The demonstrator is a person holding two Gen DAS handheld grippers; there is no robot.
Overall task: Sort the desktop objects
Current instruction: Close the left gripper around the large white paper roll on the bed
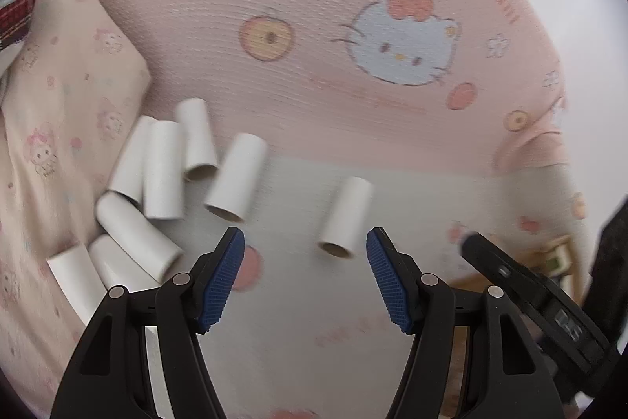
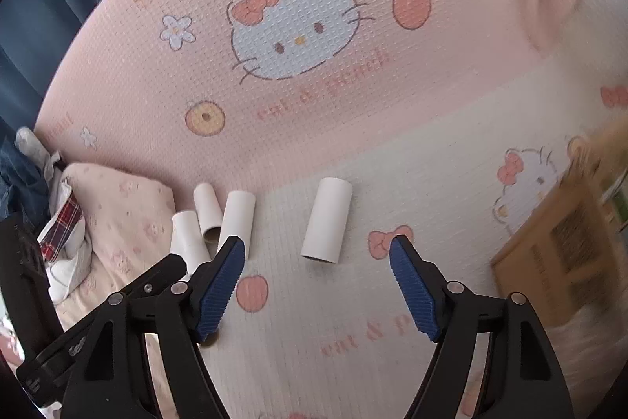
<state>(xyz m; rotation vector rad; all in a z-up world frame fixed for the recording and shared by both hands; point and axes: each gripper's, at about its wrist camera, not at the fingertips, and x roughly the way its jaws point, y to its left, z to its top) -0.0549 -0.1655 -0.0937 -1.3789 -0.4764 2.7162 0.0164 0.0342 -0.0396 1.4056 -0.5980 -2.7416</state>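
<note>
With both grippers' fingers (image 1: 386, 281) spread empty, the lone tube (image 1: 345, 216) at 12 o'clock could be rolled away if nudged off-centre.

brown box (image 2: 565, 254) blurry and cut off at the edge, white tube (image 1: 72, 271) partly hidden behind the left gripper (image 1: 305, 254)

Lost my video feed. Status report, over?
Both hand-held grippers open, empty: left, right. Lone tube lies ahead of both, apart from the pile. Path clear.
</note>
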